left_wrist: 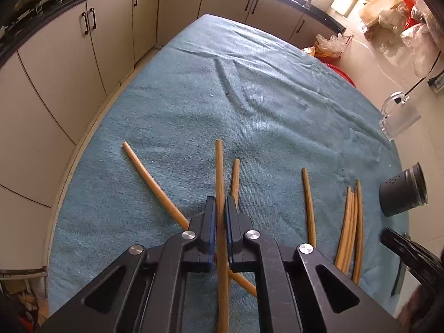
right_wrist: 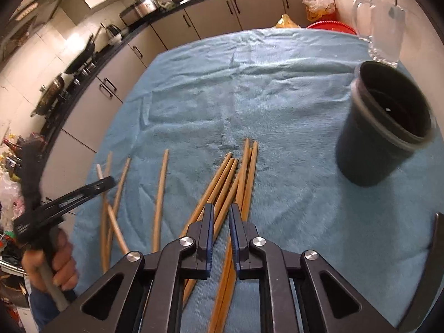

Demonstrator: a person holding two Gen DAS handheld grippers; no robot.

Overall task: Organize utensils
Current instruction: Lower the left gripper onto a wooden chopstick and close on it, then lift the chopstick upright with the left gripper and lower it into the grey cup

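Observation:
My left gripper (left_wrist: 220,204) is shut on one wooden chopstick (left_wrist: 219,166), which runs up between the pads and sticks out past the tips. Two other loose chopsticks (left_wrist: 152,186) cross under it on the teal towel (left_wrist: 222,83). In the right wrist view my right gripper (right_wrist: 222,211) stands over a fan of several chopsticks (right_wrist: 219,183). Its pads are nearly together, with chopsticks (right_wrist: 244,177) running through the narrow gap. A dark cup (right_wrist: 383,122) stands upright to its right. The same cup (left_wrist: 402,191) sits at the right edge of the left wrist view.
A clear glass mug (right_wrist: 383,27) stands behind the cup near the towel's far right corner. A single chopstick (left_wrist: 309,202) and a small bundle (left_wrist: 351,227) lie between the grippers. A hand (right_wrist: 55,263) holds the left tool. Kitchen cabinets (left_wrist: 83,55) run along the left and far sides.

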